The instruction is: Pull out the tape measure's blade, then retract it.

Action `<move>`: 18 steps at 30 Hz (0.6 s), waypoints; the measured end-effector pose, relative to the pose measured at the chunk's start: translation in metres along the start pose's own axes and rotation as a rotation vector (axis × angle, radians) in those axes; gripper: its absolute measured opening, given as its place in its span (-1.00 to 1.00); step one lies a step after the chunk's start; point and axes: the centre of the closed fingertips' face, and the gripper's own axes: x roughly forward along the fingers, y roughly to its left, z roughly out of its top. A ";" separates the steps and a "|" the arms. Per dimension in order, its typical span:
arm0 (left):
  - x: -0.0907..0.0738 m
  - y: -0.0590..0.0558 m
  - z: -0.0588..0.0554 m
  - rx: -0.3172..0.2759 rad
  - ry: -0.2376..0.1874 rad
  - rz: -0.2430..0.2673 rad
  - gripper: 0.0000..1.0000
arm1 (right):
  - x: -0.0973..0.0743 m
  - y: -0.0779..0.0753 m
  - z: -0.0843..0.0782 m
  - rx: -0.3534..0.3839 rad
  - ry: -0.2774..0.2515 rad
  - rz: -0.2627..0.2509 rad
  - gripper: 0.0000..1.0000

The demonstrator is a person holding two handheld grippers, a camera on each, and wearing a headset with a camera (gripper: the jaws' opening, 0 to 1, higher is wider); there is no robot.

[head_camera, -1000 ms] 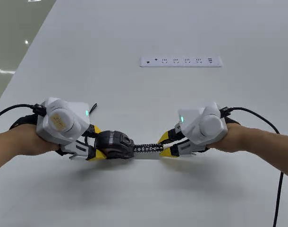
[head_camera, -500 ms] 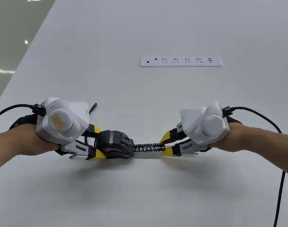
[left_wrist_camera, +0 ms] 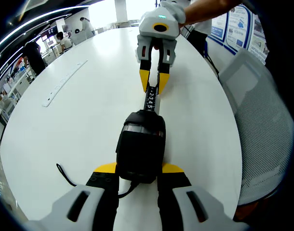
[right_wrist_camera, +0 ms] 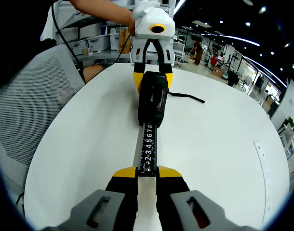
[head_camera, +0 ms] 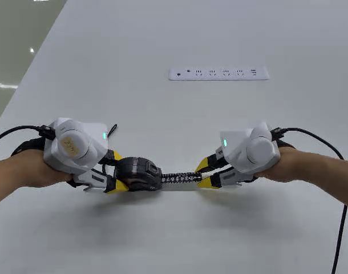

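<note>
The black tape measure [head_camera: 137, 173] rests on the white table, its case clamped between the yellow-tipped jaws of my left gripper [head_camera: 117, 173]. In the left gripper view the case [left_wrist_camera: 140, 146] fills the gap between my jaws. A short length of black blade [head_camera: 179, 178] with white numbers runs rightward from the case. My right gripper [head_camera: 205, 174] is shut on the blade's end. In the right gripper view the blade [right_wrist_camera: 149, 146] stretches from my jaws [right_wrist_camera: 147, 171] up to the case [right_wrist_camera: 153, 98], showing digits up to about 8.
A white power strip [head_camera: 218, 73] lies farther back on the white table [head_camera: 174, 34]. Black cables trail from both grippers, one along the right edge [head_camera: 337, 228]. A grey mesh chair [left_wrist_camera: 262, 130] stands beside the table. People and office desks sit far behind.
My right gripper has moved a little to the right, drawing slightly more blade out of the case. The left gripper and case have stayed put.
</note>
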 end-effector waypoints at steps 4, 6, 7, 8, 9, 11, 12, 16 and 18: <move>0.000 0.000 0.000 0.000 0.000 0.001 -0.49 | -0.001 0.000 -0.001 -0.002 0.004 -0.001 -0.75; 0.000 0.000 0.000 0.000 -0.001 0.001 -0.49 | -0.002 0.000 -0.002 -0.002 0.004 0.000 -0.75; 0.000 0.000 0.000 -0.001 -0.001 0.001 -0.49 | -0.002 0.000 -0.002 -0.002 0.005 -0.001 -0.75; 0.000 0.000 -0.001 -0.001 -0.001 0.001 -0.49 | -0.002 0.000 -0.002 -0.002 0.005 0.000 -0.75; 0.000 0.000 -0.001 -0.002 -0.001 0.001 -0.49 | -0.002 0.000 -0.003 -0.002 0.006 -0.001 -0.75; -0.001 0.000 -0.001 -0.002 -0.001 0.002 -0.49 | -0.003 0.000 -0.003 -0.001 0.005 0.000 -0.75; 0.000 0.000 -0.001 -0.002 -0.001 0.002 -0.49 | -0.003 0.000 -0.003 0.000 0.006 0.001 -0.75; -0.001 0.000 -0.001 -0.001 -0.001 0.002 -0.49 | -0.004 0.001 -0.004 -0.001 0.007 0.002 -0.75; -0.001 -0.001 -0.001 -0.002 -0.001 0.002 -0.49 | -0.004 0.001 -0.004 -0.001 0.008 0.002 -0.75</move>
